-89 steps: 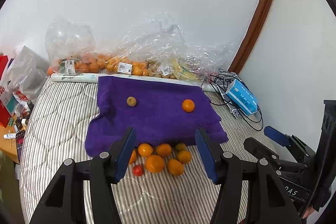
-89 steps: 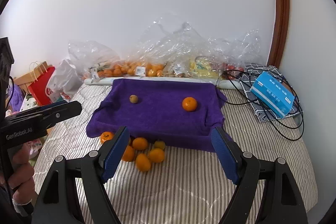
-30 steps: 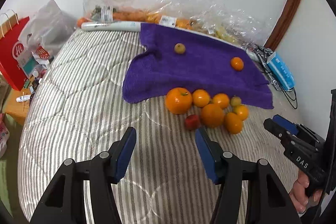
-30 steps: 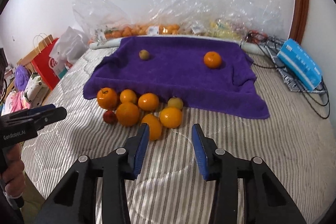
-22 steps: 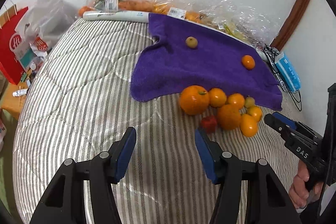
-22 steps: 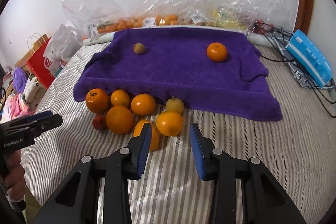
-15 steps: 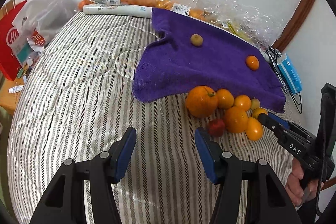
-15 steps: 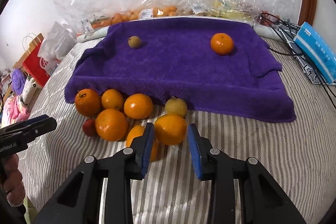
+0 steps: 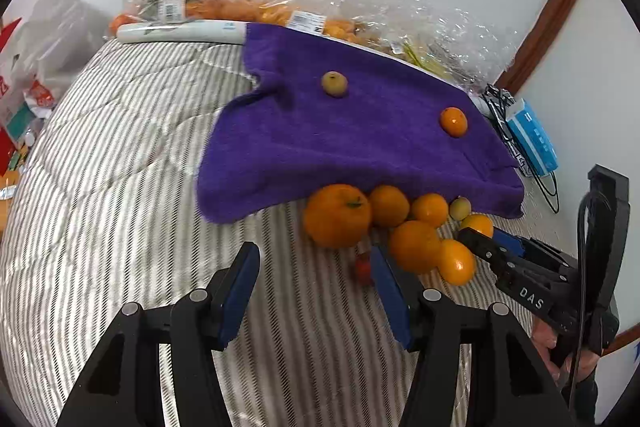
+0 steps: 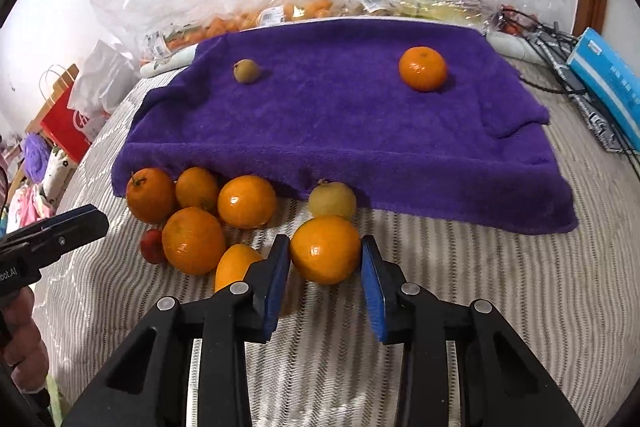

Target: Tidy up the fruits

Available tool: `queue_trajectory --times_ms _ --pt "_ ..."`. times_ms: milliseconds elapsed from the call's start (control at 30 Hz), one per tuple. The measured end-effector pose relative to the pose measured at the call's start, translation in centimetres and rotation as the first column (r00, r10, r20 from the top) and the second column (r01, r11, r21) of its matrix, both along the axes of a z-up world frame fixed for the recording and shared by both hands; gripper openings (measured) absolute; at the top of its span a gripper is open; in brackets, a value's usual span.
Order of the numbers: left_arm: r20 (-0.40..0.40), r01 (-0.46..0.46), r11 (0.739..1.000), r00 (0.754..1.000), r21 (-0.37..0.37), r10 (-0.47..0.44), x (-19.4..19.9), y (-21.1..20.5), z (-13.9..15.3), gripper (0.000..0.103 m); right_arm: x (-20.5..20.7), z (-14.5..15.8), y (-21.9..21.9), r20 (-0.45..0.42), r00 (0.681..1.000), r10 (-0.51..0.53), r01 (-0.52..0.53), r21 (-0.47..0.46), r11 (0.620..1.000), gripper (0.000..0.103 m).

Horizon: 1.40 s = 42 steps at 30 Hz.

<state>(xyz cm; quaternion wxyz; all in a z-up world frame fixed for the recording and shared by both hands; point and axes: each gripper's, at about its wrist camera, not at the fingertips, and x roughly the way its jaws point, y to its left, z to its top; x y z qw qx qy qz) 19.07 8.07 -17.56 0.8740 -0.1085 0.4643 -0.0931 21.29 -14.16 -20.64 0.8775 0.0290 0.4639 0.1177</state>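
Observation:
A purple towel (image 10: pixel 340 123) lies on the striped bed and holds a small green-brown fruit (image 10: pixel 246 71) and an orange (image 10: pixel 422 68). Several oranges, a yellow-green fruit (image 10: pixel 332 201) and a small red fruit (image 10: pixel 152 246) cluster at the towel's front edge. My right gripper (image 10: pixel 325 267) is open, its blue pads on either side of one orange (image 10: pixel 325 249); whether they touch it I cannot tell. My left gripper (image 9: pixel 314 287) is open and empty, just left of the cluster, near the big orange (image 9: pixel 337 215) and the red fruit (image 9: pixel 363 269).
Clear plastic bags of fruit (image 10: pixel 304 7) line the wall behind the towel. A blue box (image 10: pixel 608 83) and black cables (image 10: pixel 536 31) lie at the right. A red paper bag (image 10: pixel 66 125) stands beside the bed at the left.
Both grippers have moved forward and down toward the fruit cluster. My right gripper has narrowed and now straddles one orange. My left gripper has swung in beside the big orange.

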Motion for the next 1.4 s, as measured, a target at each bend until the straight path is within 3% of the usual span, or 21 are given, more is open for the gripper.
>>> queue_trajectory --times_ms 233,467,633,867,1167,1400 --pt "-0.029 0.011 1.000 1.000 -0.009 -0.012 2.1 -1.8 -0.7 0.055 -0.8 1.0 -2.3 0.015 0.999 -0.034 0.035 -0.040 0.999 0.035" --pt "-0.074 0.001 1.000 0.997 0.024 0.001 3.4 -2.6 -1.5 0.054 -0.6 -0.5 -4.4 -0.037 0.998 -0.053 0.052 -0.028 0.998 0.036" --pt "-0.082 -0.012 0.999 0.997 0.033 0.014 3.8 -2.6 -2.0 0.042 -0.5 -0.5 -4.0 -0.019 0.999 -0.035 0.034 -0.051 0.998 0.035" --pt "-0.087 -0.026 1.000 0.996 0.010 0.027 3.4 -2.4 -1.9 0.042 -1.5 0.7 -4.4 0.004 0.999 -0.032 0.032 -0.040 0.999 0.035" --pt "0.006 -0.070 0.997 0.998 0.008 0.070 -0.2 -0.8 1.9 0.042 -3.5 5.1 -6.0 0.108 0.992 -0.060 0.062 -0.019 0.998 0.035" --pt "0.102 -0.069 0.997 0.993 0.032 0.065 -0.5 -0.8 4.3 0.042 -3.0 7.5 -5.6 0.170 0.984 -0.044 0.051 -0.036 0.998 0.035"
